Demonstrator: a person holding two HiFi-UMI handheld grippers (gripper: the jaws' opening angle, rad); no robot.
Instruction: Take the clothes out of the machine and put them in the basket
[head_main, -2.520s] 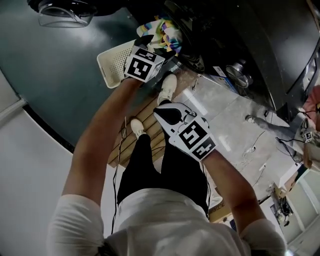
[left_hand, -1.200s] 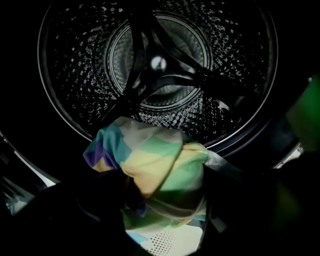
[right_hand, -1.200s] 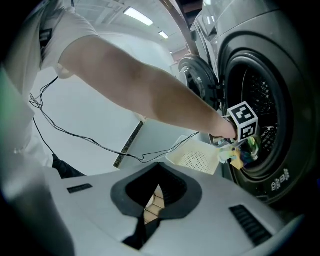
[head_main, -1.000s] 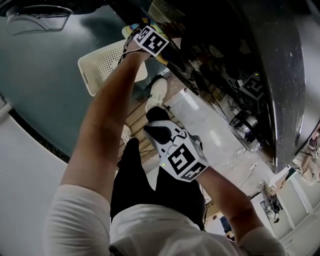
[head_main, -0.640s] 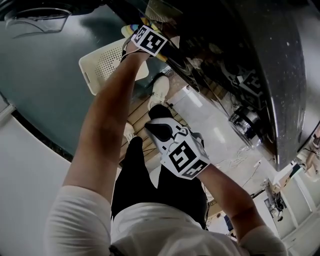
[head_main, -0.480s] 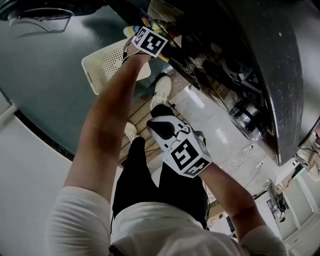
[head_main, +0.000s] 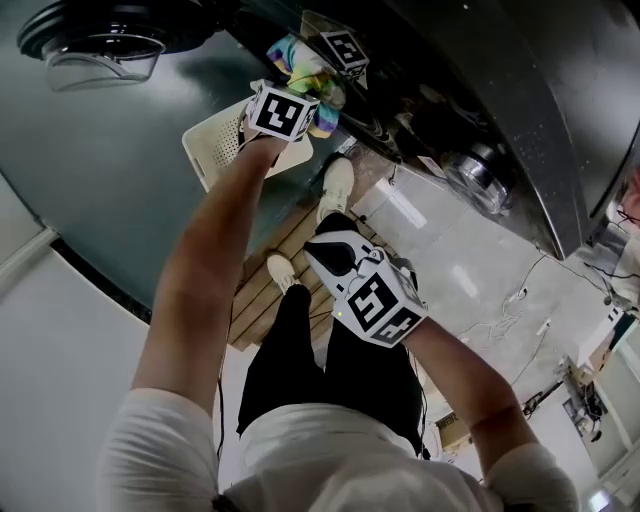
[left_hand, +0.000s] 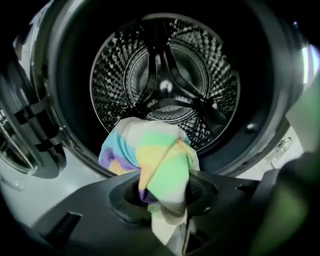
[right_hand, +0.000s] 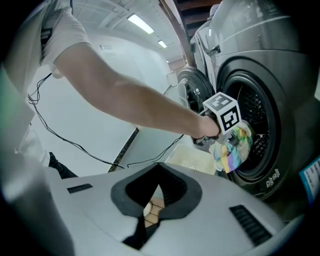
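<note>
A pastel rainbow-striped cloth (left_hand: 150, 160) is bunched between the jaws of my left gripper (left_hand: 165, 200). The jaws are closing and press on it, just outside the washing machine's empty steel drum (left_hand: 165, 75). From the head view, the left gripper (head_main: 298, 88) holds the cloth (head_main: 305, 62) at the machine's mouth, above the far edge of the cream perforated basket (head_main: 215, 145). In the right gripper view the cloth (right_hand: 231, 147) hangs by the drum opening (right_hand: 255, 125). My right gripper (head_main: 335, 238) hovers over the person's legs, jaws together on nothing (right_hand: 150, 205).
The machine's round glass door (head_main: 100, 35) stands swung open at the far left. The basket (right_hand: 192, 162) sits on the floor under the drum opening. Cables trail over the pale floor (right_hand: 75, 145), and white shoes stand on a wooden pallet (head_main: 290, 235).
My left gripper has come back out of the drum mouth and risen, with the striped cloth now gripped in it. The right gripper has barely shifted.
</note>
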